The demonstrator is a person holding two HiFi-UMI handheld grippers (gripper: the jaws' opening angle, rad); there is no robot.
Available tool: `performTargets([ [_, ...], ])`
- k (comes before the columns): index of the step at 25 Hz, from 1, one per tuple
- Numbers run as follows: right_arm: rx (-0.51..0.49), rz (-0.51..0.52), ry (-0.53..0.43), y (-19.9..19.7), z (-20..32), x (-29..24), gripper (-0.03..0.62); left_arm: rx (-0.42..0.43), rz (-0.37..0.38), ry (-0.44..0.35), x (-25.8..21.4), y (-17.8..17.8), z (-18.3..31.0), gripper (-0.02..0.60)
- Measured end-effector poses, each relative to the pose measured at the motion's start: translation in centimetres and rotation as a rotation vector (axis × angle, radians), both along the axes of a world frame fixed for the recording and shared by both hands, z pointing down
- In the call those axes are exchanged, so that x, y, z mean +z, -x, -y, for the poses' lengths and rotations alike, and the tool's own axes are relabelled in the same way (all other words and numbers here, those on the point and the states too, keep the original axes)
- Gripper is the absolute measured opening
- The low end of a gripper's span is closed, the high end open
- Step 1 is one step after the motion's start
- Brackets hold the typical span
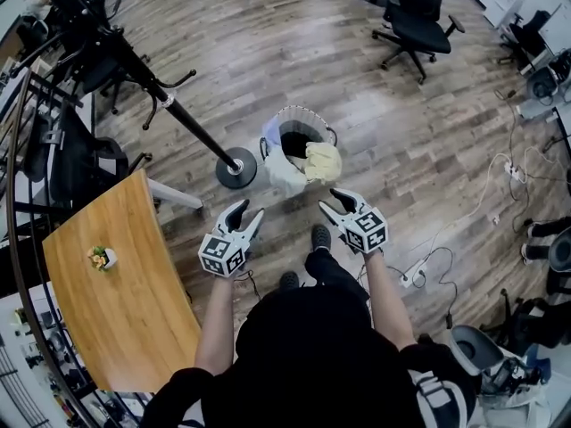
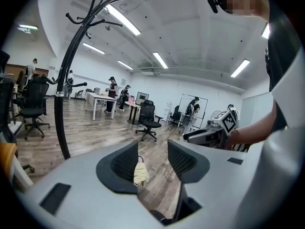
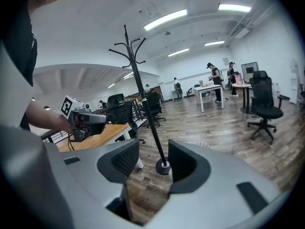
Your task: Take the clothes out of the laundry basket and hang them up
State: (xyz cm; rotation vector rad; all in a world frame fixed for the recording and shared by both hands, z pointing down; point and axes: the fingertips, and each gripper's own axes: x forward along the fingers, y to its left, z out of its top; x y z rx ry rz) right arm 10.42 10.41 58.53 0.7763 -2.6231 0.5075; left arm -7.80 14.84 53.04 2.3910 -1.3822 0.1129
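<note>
The laundry basket (image 1: 295,118) stands on the wood floor just ahead of my feet. A yellow garment (image 1: 323,160) hangs over its near right rim, and a pale garment (image 1: 281,173) over its near left side. My left gripper (image 1: 247,214) and right gripper (image 1: 332,201) hover side by side short of the basket, both open and empty. The left gripper (image 2: 152,148) frames the yellow garment (image 2: 140,172) between its jaws, well apart from it. Through the right gripper (image 3: 153,149) I see the black coat stand (image 3: 143,94); its base (image 1: 236,168) sits left of the basket.
A wooden table (image 1: 120,301) with a small plant (image 1: 102,257) stands at my left. Black office chairs crowd the far left, and another chair (image 1: 417,18) stands beyond the basket. Cables and a power strip (image 1: 412,277) lie on the floor at right.
</note>
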Motion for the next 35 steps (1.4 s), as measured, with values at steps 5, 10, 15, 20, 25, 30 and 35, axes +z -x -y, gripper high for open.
performTargets([
  [5, -0.054, -0.013, 0.017, 0.0, 2.6, 0.6, 0.202, -0.028, 0.006, 0.014, 0.4, -0.5, 2.3, 0.193],
  [10, -0.107, -0.023, 0.041, -0.2, 5.0, 1.4, 0.202, -0.077, 0.001, 0.034, 1.0, -0.8, 4.1, 0.193],
  [15, -0.172, -0.023, 0.057, 0.6, 7.2, 2.1, 0.202, -0.136, -0.002, 0.048, 1.4, -0.6, 5.1, 0.193],
  [20, -0.229, -0.021, 0.066, 1.7, 9.0, 1.5, 0.202, -0.205, -0.005, 0.071, 1.8, -0.4, 5.8, 0.193],
  [25, -0.288, -0.022, 0.097, 1.7, 10.1, 3.7, 0.202, -0.253, -0.005, 0.085, 2.3, -0.3, 6.7, 0.193],
  [30, -0.301, -0.01, 0.1, 2.3, 11.9, 3.3, 0.201, -0.276, -0.005, 0.088, 2.7, -0.8, 7.7, 0.193],
  [35, -0.344, -0.03, 0.1, 2.5, 12.1, 4.0, 0.201, -0.312, 0.004, 0.078, 2.8, -0.7, 8.2, 0.193],
])
